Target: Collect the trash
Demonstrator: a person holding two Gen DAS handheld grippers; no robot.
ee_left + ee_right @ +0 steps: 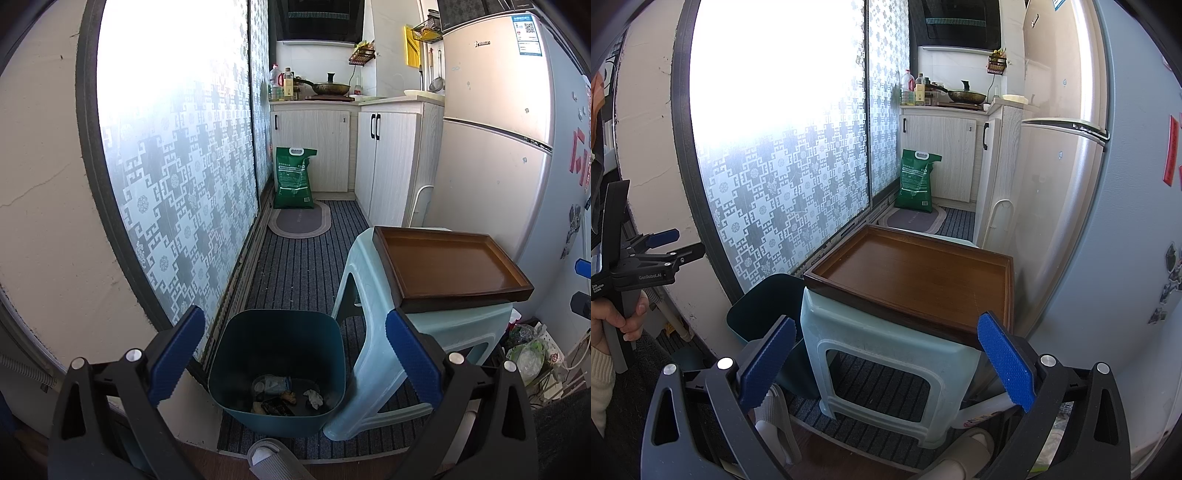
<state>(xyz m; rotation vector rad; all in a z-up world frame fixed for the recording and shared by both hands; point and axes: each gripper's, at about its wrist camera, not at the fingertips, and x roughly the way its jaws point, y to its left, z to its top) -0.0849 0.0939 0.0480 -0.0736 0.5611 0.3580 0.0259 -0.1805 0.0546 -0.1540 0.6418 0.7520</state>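
A dark teal trash bin (pixel 280 354) stands on the striped floor mat beside a pale green plastic stool (pixel 424 332). Several bits of trash (pixel 284 397) lie at its bottom, among them crumpled paper and wrappers. A brown wooden tray (pixel 447 266) lies bare on the stool. My left gripper (pixel 295 350) is open and empty, above the bin. My right gripper (pixel 886 358) is open and empty, in front of the stool (pixel 886 369) and the tray (pixel 916 277). The bin (pixel 764 306) shows to the stool's left. The left gripper (pixel 665 247) shows at far left, held in a hand.
A patterned frosted sliding door (pixel 177 177) runs along the left. A fridge (pixel 495 147) stands right of the stool. White cabinets (pixel 391 158), a green rice bag (pixel 293 177) and an oval mat (pixel 299 221) lie further back. Bags (pixel 528 354) lie at lower right. Slippered feet (pixel 964 458) show below.
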